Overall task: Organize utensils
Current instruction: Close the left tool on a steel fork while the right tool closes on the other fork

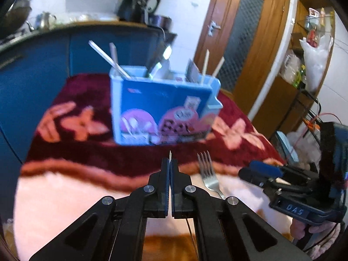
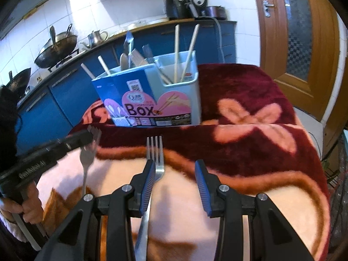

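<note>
A steel fork [image 2: 155, 163] lies flat on the blanket, tines pointing far. Beyond stands the blue utensil box [image 2: 150, 95], holding chopsticks [image 2: 184, 50] upright.

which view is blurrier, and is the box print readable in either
Left wrist view: motion-smeared, utensil box print unreadable, blanket soft. Right wrist view: sharper, "Box" legible, lying fork crisp; the fork in the left gripper blurs.
</note>
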Action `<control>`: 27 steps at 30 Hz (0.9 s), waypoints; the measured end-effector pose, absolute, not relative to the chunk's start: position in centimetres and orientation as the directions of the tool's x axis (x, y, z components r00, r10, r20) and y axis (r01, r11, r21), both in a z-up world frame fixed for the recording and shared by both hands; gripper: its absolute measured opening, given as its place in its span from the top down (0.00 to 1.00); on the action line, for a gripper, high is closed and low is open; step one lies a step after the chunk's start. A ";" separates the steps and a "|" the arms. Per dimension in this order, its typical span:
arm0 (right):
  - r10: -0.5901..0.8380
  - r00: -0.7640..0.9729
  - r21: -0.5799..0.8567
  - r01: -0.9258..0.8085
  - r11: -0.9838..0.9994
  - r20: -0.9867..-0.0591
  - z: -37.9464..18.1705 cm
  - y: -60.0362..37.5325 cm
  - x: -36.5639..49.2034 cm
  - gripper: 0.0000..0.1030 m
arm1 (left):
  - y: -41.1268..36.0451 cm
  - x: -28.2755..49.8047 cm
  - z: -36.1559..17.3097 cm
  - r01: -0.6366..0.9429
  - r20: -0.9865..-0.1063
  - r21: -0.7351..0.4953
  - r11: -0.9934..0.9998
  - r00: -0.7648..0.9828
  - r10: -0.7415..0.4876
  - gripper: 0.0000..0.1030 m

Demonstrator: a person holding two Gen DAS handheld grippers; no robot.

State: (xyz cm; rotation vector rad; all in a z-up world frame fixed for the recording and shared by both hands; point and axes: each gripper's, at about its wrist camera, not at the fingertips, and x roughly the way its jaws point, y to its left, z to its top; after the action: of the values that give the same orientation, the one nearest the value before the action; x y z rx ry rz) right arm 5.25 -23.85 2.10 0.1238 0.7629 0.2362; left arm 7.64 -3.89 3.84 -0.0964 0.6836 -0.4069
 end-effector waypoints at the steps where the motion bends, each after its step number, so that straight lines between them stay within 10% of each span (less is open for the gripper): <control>1: 0.268 0.686 0.198 -0.182 0.963 -0.676 1.9 -23.5 5.7 0.58 | -3.5 7.5 4.1 0.330 -0.584 -0.214 0.919 0.711 -0.391 1.00; 14: 0.375 0.568 0.261 -0.275 0.925 -0.732 0.2 -21.4 10.5 0.58 | -1.5 6.6 6.5 0.317 -0.485 -0.146 0.937 0.803 -0.347 1.00; 19: 0.373 0.574 0.258 -0.274 0.926 -0.729 -0.1 -21.1 10.8 0.89 | -0.9 6.7 6.5 0.304 -0.478 -0.163 0.939 0.808 -0.344 1.00; 27: 0.364 0.661 0.215 -0.298 0.930 -0.656 2.3 -21.3 8.2 0.94 | -0.2 6.5 7.1 0.282 -0.443 -0.179 0.943 0.832 -0.333 1.00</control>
State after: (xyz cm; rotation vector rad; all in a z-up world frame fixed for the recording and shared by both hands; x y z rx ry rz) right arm 8.17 -21.28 2.29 0.0916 0.7615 0.3752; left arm 6.47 -0.16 7.14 -0.1077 0.4891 -0.3265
